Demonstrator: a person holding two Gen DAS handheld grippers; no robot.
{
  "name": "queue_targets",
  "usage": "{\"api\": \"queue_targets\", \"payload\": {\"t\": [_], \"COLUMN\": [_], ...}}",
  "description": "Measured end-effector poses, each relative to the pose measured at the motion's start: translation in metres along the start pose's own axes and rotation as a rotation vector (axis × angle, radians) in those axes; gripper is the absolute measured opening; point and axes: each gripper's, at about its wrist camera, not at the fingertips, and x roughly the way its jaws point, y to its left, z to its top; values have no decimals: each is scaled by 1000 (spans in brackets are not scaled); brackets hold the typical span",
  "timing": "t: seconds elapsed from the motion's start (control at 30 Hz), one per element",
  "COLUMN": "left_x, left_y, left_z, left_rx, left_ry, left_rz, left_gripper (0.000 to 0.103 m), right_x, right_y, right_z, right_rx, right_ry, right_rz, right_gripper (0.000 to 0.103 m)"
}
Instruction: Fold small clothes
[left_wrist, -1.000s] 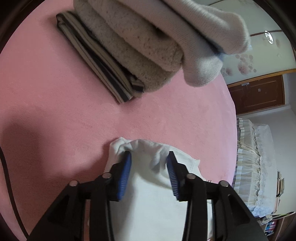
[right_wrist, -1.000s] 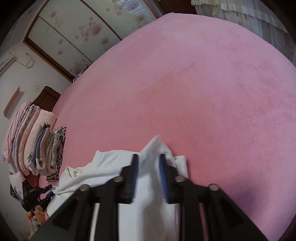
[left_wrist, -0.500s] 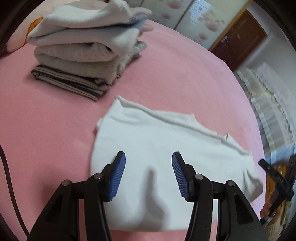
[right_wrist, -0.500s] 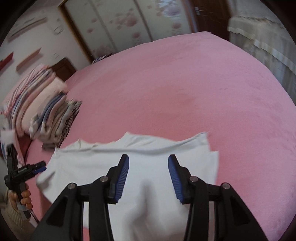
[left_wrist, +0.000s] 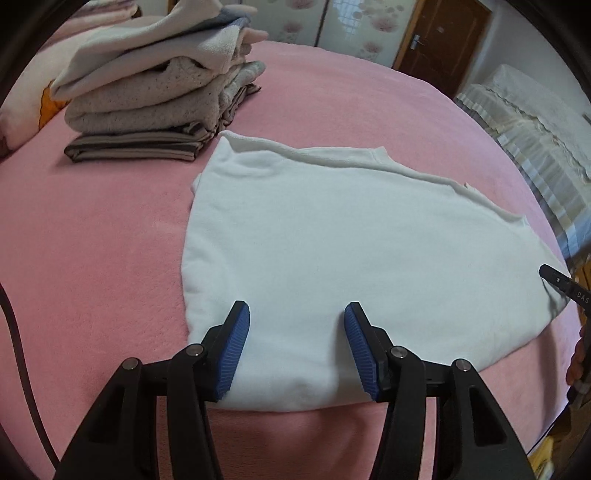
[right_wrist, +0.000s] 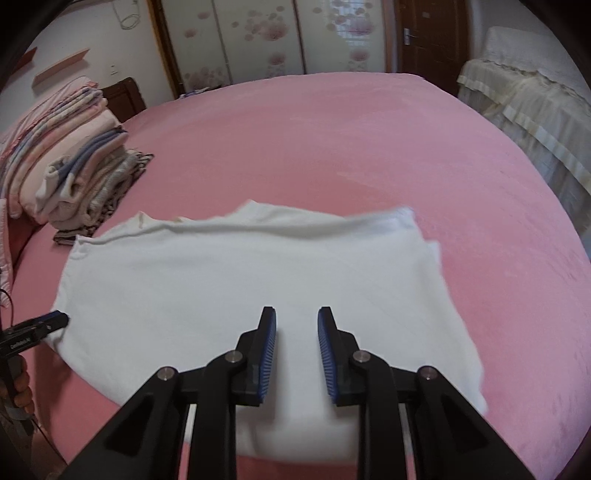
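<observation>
Flat on the pink bed (left_wrist: 110, 229) lies the white garment (left_wrist: 351, 240), folded over, its hemmed far edge a little wavy. No bins or baskets show; the only store is a stack of folded clothes (left_wrist: 155, 99) just beyond the garment's far left corner, close to it, though contact cannot be judged.

Over the garment's near edge the left gripper (left_wrist: 297, 350) stands with jaws apart, nothing pinched, having just widened a little. Above the same edge, further right, the right gripper (right_wrist: 296, 350) has just narrowed; a gap remains and no cloth is caught between its blue pads (right_wrist: 267, 347).

Both views cut off the garment's near hem behind the fingers. Its right edge is blurred in the right view. Beyond and right of the garment the bed is bare pink.
</observation>
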Motion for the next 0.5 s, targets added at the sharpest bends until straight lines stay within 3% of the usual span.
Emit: {"api": "queue_targets", "payload": {"t": [0.07,0.27,0.5], "left_x": [1,1,-6], "left_y": [0,15,12], "left_z": [-4,-5,0], "left_rx": [26,23,27], "left_ry": [-13,-37,-12], "left_rz": [-9,-59,-18], "left_gripper": [52,52,52], "right_x": [2,-2,-2], "right_y": [-18,-43,-37], "right_z": [-13,-28,-22], "right_rx": [26,100,101], "right_ry": [22,35,58], "right_rz": [-21,-19,-69], "right_gripper": [15,8,5]}}
